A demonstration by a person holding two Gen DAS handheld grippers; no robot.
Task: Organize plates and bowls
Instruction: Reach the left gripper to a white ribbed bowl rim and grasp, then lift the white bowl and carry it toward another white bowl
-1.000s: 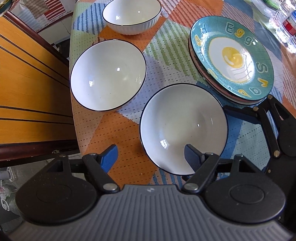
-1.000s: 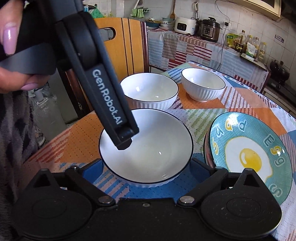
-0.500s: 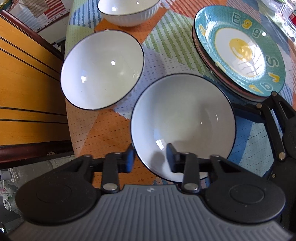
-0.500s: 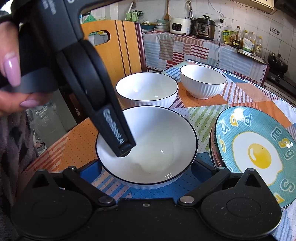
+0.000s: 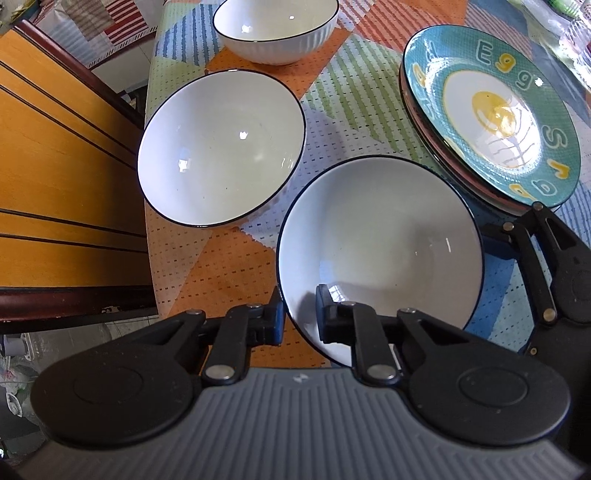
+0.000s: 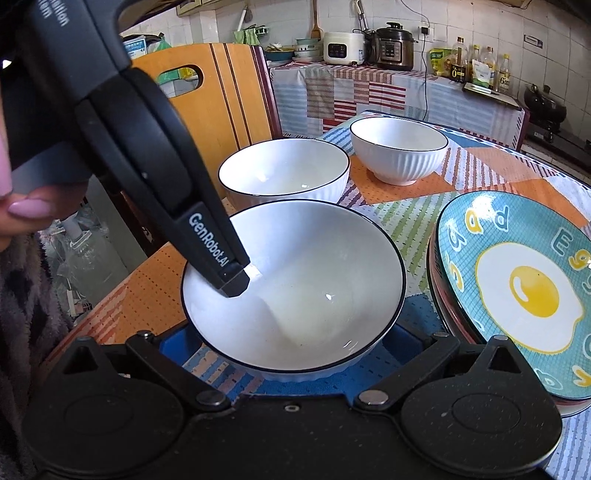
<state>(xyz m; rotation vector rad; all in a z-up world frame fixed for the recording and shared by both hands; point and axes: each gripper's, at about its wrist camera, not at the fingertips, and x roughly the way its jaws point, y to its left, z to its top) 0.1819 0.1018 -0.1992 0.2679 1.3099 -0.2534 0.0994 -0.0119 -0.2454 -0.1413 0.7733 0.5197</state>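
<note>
Three white bowls with dark rims stand on the patterned tablecloth. My left gripper [image 5: 300, 322] is shut on the near rim of the nearest bowl [image 5: 384, 251], one finger inside and one outside; it also shows in the right wrist view [image 6: 236, 284]. That bowl [image 6: 306, 295] looks lifted and tilted a little. My right gripper [image 6: 291, 343] is open, its blue fingers either side of the bowl's base without gripping it. A second bowl [image 5: 221, 147] stands to the left, a third bowl [image 5: 275, 31] beyond. A teal egg plate [image 5: 491, 110] tops a plate stack at the right.
A wooden chair [image 5: 55, 166] stands against the table's left edge. A counter [image 6: 369, 88] with cookers and bottles lies behind the table. The right gripper's black body [image 5: 554, 280] sits at the nearest bowl's right side, close to the plate stack [image 6: 517, 280].
My left gripper closed from open onto the nearest bowl's rim. The bowl has since risen and tilted slightly. The right gripper stayed open around its base.
</note>
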